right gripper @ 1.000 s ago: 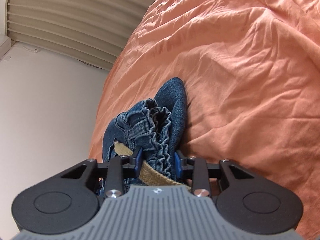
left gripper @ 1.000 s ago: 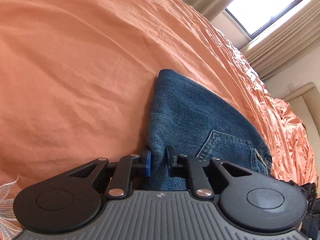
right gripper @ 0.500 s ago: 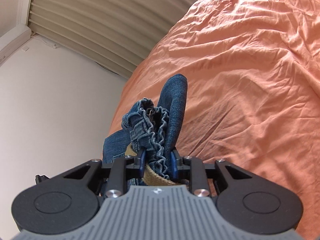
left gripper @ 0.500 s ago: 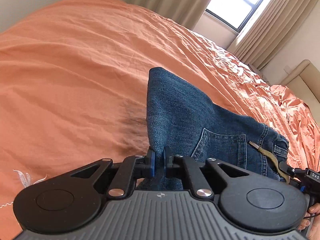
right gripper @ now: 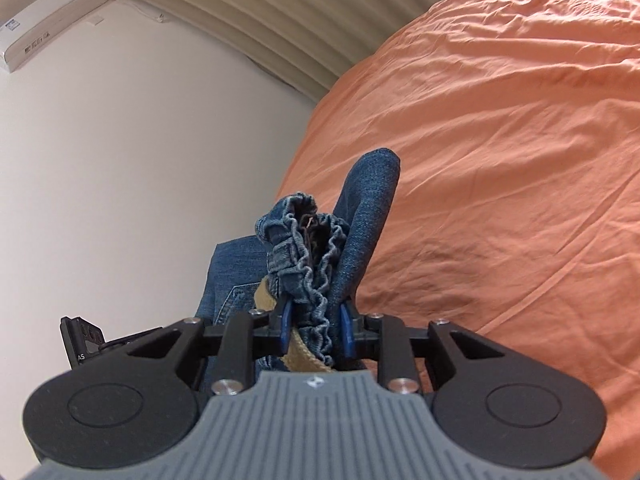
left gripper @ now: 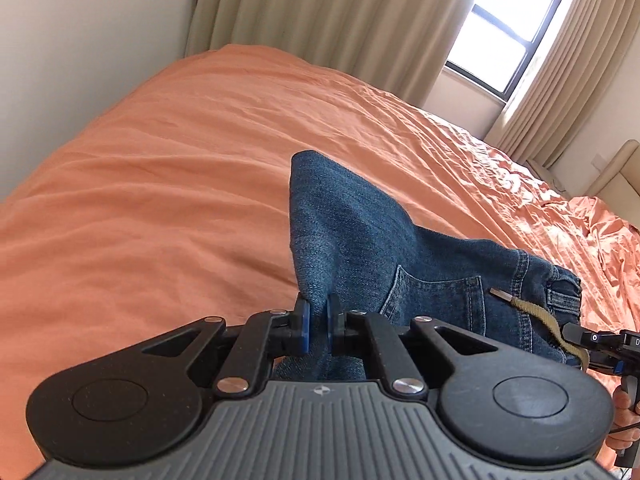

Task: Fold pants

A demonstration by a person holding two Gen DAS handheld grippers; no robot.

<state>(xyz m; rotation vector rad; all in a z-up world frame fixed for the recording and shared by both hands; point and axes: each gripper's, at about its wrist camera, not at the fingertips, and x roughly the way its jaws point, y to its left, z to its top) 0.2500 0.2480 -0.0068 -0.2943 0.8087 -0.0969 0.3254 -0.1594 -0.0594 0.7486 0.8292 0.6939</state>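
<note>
- Both grippers lifted since the earlier frames: wall, curtains and window now fill the top of the left wrist view where orange sheet did before, and the jeans hang higher off the bed.
- Left wrist view: left gripper point(left gripper: 318, 322) at bottom centre, blue pads nearly together, clamped on a thin fold of the denim jeans point(left gripper: 360, 236).
- Jeans run from the pads up to a rounded fold peak at frame centre, then slope down right toward the waistband.
- Back pocket point(left gripper: 434, 300) visible lower right of centre; tan drawstring point(left gripper: 540, 320) with a metal tip dangles right of it.
- Right gripper point(left gripper: 600, 342) just visible at right edge, at the waistband end; a bit of the person's hand point(left gripper: 624, 404) under it.
- Orange bedsheet point(left gripper: 160, 200) covers left and middle; beige curtains point(left gripper: 320, 12) and window point(left gripper: 512, 28) across the top; pale headboard point(left gripper: 616, 176) at right edge.
- Right wrist view: right gripper point(right gripper: 314, 330) bottom centre, pads partly apart with the bunched elastic waistband point(right gripper: 308, 248) and the drawstring point(right gripper: 296, 356) pinched between them.
- A denim fold stands above the pads at centre, against the orange bedsheet point(right gripper: 500, 160) on the right.
- Left gripper point(right gripper: 84, 344) tip shows at lower left edge, state unclear here.
- White wall point(right gripper: 140, 160) at left, air conditioner point(right gripper: 52, 36) upper left corner, curtains point(right gripper: 280, 8) along the top.
</note>
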